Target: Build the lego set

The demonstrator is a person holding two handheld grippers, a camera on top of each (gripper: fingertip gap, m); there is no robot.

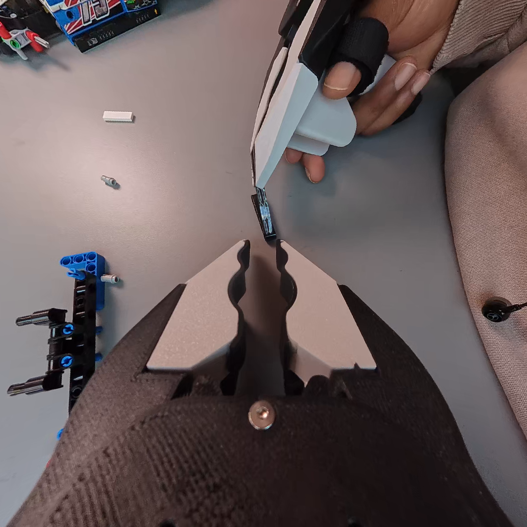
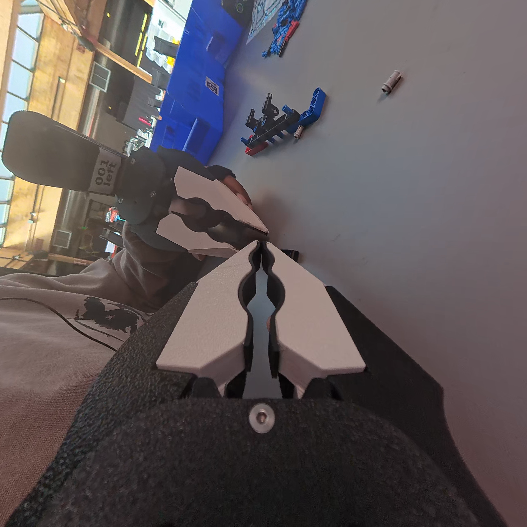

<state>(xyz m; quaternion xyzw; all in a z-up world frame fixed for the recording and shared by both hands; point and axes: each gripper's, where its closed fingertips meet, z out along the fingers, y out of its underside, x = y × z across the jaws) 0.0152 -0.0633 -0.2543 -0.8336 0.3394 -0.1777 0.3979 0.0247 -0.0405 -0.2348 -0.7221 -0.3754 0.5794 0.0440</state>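
My right gripper (image 1: 259, 186) comes in from the upper right and is shut on the top end of a small black tile with a blue printed pattern (image 1: 265, 218). The tile hangs tilted just above the grey table (image 1: 171, 171). My left gripper (image 1: 263, 243) is open, and the tile's lower end sits just in front of its right fingertip. In the right wrist view my right gripper (image 2: 262, 243) has its tips closed together, and a black edge of the tile (image 2: 291, 253) shows behind them. The left gripper (image 2: 251, 239) faces it, open.
A black and blue Technic assembly (image 1: 77, 328) lies at the left, also in the right wrist view (image 2: 279, 122). Two grey pins (image 1: 109, 180) (image 1: 111, 279) and a white tile (image 1: 118, 116) lie loose. A built model (image 1: 99, 20) stands far left. Blue bins (image 2: 199, 99) line the table's edge. Less than 4 cm separates the two grippers' tips.
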